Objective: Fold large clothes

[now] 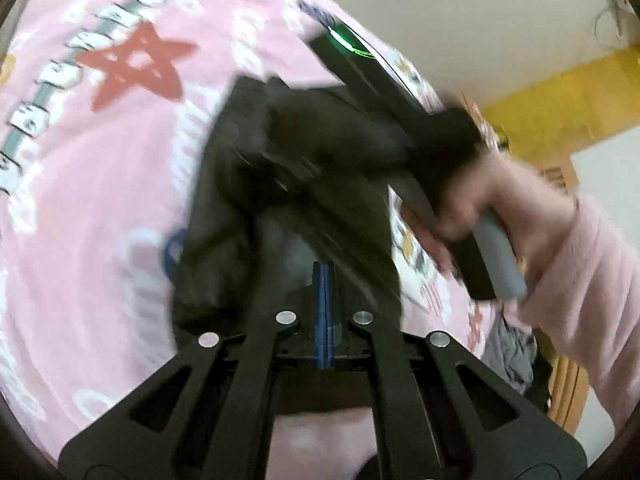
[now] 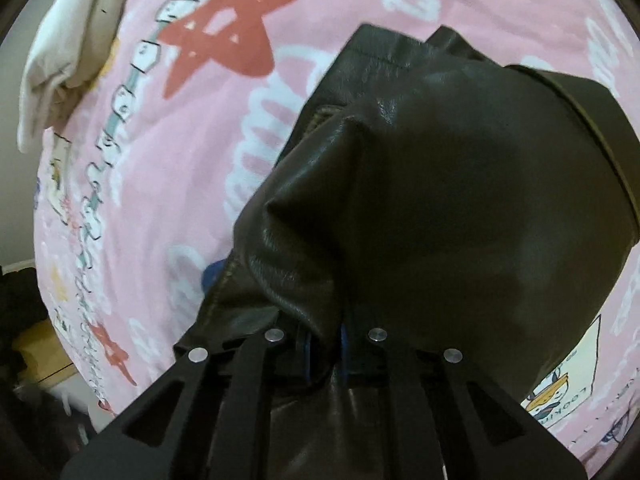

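Observation:
A dark brown leather jacket point(image 1: 288, 184) lies bunched on a pink printed bedsheet point(image 1: 92, 184). My left gripper point(image 1: 325, 276) is shut, its blue pads pressed together with no cloth visibly between them, just above the jacket's near edge. My right gripper point(image 2: 325, 334) is shut on a fold of the jacket point(image 2: 460, 208), which rises over its fingers and fills the right wrist view. In the left wrist view the right gripper's body point(image 1: 400, 112) and the hand holding it point(image 1: 472, 204) are blurred at the jacket's far right.
The pink sheet point(image 2: 160, 200) with red stars covers the bed. A white folded garment point(image 2: 68, 52) lies at its far left. Grey clothing point(image 1: 512, 352) sits off the bed's right edge near a yellow wooden frame point(image 1: 560, 96).

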{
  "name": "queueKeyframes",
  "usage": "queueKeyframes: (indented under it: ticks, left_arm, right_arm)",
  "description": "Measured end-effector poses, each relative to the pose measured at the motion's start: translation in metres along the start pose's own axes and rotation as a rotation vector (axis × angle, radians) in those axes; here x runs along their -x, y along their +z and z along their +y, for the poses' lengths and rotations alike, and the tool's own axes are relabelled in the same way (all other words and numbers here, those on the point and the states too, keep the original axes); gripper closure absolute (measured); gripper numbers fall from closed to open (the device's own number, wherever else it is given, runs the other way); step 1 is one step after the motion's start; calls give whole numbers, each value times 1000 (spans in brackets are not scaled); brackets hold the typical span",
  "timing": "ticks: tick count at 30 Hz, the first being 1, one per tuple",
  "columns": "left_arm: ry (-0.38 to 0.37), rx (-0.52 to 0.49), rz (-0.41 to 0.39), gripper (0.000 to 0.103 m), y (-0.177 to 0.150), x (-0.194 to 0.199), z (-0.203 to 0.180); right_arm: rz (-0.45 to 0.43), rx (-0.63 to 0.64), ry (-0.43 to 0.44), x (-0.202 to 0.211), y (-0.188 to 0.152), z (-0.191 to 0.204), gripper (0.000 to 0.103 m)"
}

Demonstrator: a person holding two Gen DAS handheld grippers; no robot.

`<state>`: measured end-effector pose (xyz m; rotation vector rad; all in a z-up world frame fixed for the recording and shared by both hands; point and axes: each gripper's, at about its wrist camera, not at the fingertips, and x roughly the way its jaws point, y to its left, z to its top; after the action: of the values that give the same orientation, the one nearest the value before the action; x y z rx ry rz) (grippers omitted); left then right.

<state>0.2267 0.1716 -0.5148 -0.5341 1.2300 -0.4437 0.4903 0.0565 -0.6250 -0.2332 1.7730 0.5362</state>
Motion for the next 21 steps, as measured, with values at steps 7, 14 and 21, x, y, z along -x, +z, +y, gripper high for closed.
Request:
queueKeyframes:
  ticks: [7, 14, 21]
  left_arm:
    - [174, 118, 73, 101, -38, -63, 24]
    - [181, 207, 2, 101, -59, -53, 31]
    - [141, 291, 6, 101, -73, -54, 50]
  right_arm:
    - [-17, -26, 61, 11, -3, -4, 72]
    - [-189, -3, 230, 88, -21, -7, 85]
    - [-25, 119, 186, 47, -23, 18, 101]
